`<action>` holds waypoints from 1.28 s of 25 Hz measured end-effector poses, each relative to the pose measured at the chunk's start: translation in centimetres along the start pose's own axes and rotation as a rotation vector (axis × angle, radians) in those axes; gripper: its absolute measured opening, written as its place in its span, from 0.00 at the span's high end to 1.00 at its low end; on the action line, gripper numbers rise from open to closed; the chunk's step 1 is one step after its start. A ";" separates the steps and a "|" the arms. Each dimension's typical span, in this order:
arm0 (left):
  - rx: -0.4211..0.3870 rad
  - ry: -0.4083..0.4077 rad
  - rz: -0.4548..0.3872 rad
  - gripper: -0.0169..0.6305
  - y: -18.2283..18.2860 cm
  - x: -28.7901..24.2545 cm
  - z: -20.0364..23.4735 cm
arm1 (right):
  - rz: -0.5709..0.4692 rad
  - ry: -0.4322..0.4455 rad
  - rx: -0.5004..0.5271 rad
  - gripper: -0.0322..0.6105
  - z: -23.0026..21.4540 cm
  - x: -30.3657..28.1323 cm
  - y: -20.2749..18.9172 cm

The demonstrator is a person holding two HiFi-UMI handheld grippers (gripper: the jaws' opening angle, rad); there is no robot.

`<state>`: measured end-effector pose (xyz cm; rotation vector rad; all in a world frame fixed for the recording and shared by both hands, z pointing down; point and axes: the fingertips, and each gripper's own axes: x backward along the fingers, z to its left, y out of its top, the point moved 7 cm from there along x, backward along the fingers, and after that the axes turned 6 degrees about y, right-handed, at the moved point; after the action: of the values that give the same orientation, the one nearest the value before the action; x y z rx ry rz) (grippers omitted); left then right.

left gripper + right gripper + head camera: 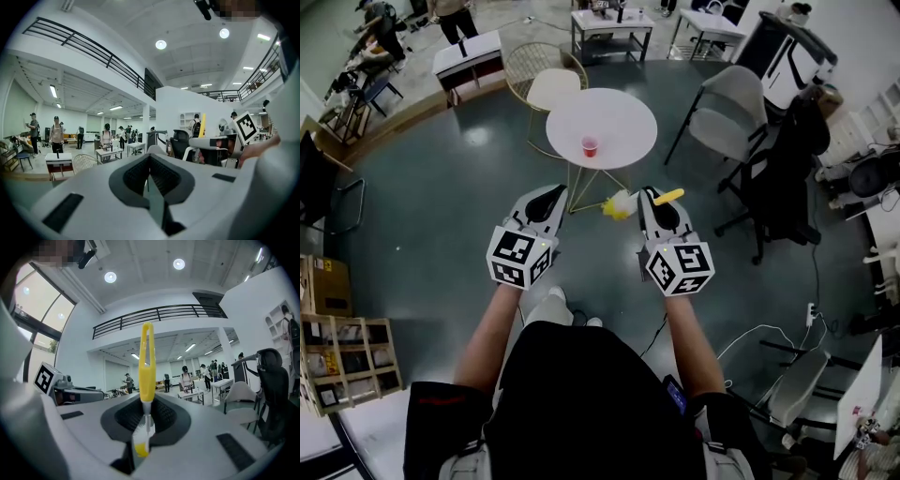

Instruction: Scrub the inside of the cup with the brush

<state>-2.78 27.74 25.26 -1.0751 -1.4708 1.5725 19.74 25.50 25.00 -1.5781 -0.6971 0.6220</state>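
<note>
Jaws of the left gripper (551,195) are closed together with nothing between; the right gripper (651,195) clamps the yellow brush (620,205). At upper centre, the round white table (623,108) carries 1 red cup (590,146) near its lower edge, and grey floor (441,206) lies between table and grippers.

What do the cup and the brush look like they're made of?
Cup: probably plastic, even red colour; too small to be sure. Brush: smooth, uniformly yellow handle, likely moulded plastic; pale fluffy head, bristle or sponge unclear.
</note>
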 end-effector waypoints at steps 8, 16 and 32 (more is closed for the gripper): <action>0.001 0.019 -0.007 0.95 -0.1 -0.2 1.0 | 0.000 0.013 0.006 0.88 -0.1 -1.3 -0.1; 0.009 0.015 -0.014 0.95 0.1 -3.0 2.7 | 0.003 0.010 0.006 0.88 -1.9 -3.9 0.1; 0.009 -0.025 0.015 0.95 -0.1 -11.9 8.2 | 0.017 -0.025 -0.007 0.88 -6.9 -11.8 0.2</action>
<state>-5.64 13.64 26.54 -1.0675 -1.4744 1.6069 16.87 12.15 25.58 -1.5866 -0.7060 0.6532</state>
